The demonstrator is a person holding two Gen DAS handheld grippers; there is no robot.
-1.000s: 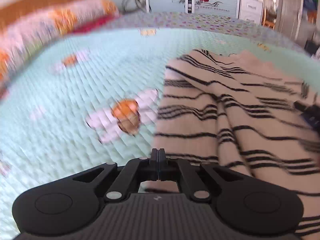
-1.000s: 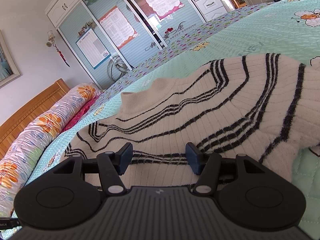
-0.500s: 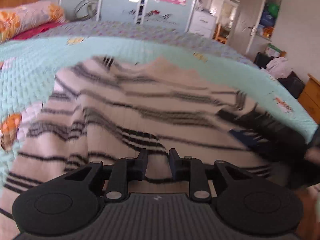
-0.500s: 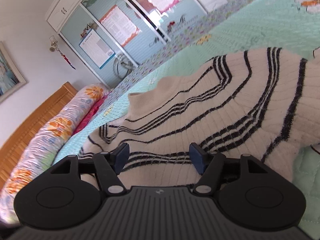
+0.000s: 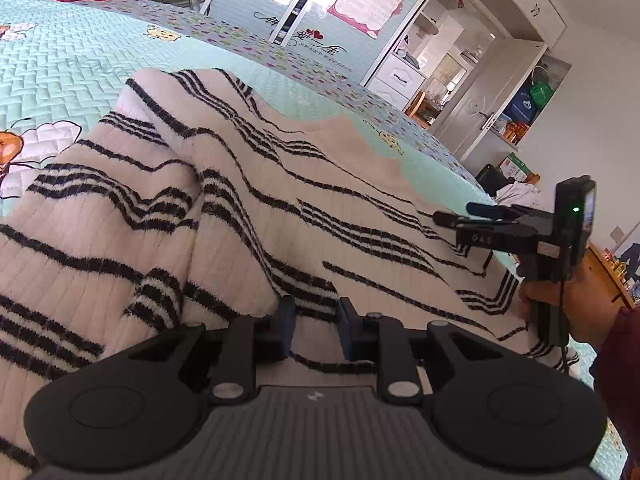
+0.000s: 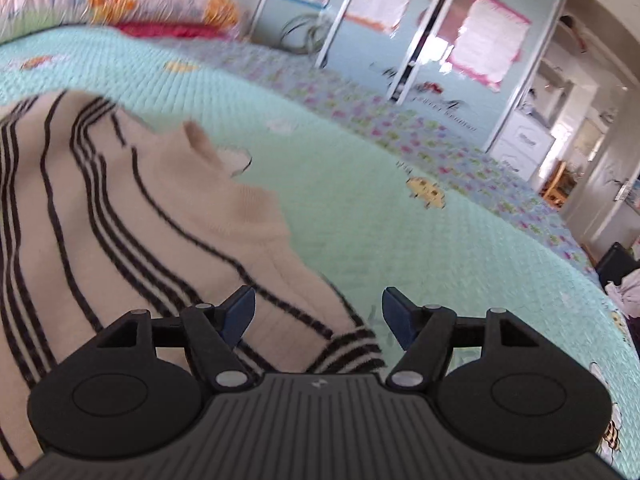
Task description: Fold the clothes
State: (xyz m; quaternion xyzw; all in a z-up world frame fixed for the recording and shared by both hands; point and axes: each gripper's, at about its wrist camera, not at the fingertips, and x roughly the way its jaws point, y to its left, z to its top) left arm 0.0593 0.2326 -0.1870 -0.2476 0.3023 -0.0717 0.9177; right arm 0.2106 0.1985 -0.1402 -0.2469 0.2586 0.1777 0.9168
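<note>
Left wrist view: the left gripper (image 5: 314, 322) is pointing down and forward over a cream sweater (image 5: 248, 216) with black stripes, which is lying spread and rumpled on a mint quilt (image 5: 68, 60). Its jaws are standing a little apart, having opened from closed within the last second; a ridge of knit is lying just ahead of the tips, but the pads are not pressing on it. At the right edge a hand (image 5: 576, 304) in a dark red sleeve is holding the right gripper (image 5: 452, 214) by its handle, fingers pointing left, level over the sweater's far edge; a green light is glowing on its body, and small pale marks on its side are too small to read. On the wardrobe (image 5: 312, 20) door, "SWEET WEDDING" is showing under a red heart and script lettering; the posters above are too small to read.

Right wrist view: the picture is blurring. The right gripper (image 6: 318, 312) is tilting down over the sweater's (image 6: 120, 216) right edge, where a striped cuff is lying on the quilt (image 6: 400, 240). Its jaws have just been opening and are standing wide, with nothing clamped between them; the cuff is lying below the gap.
</note>
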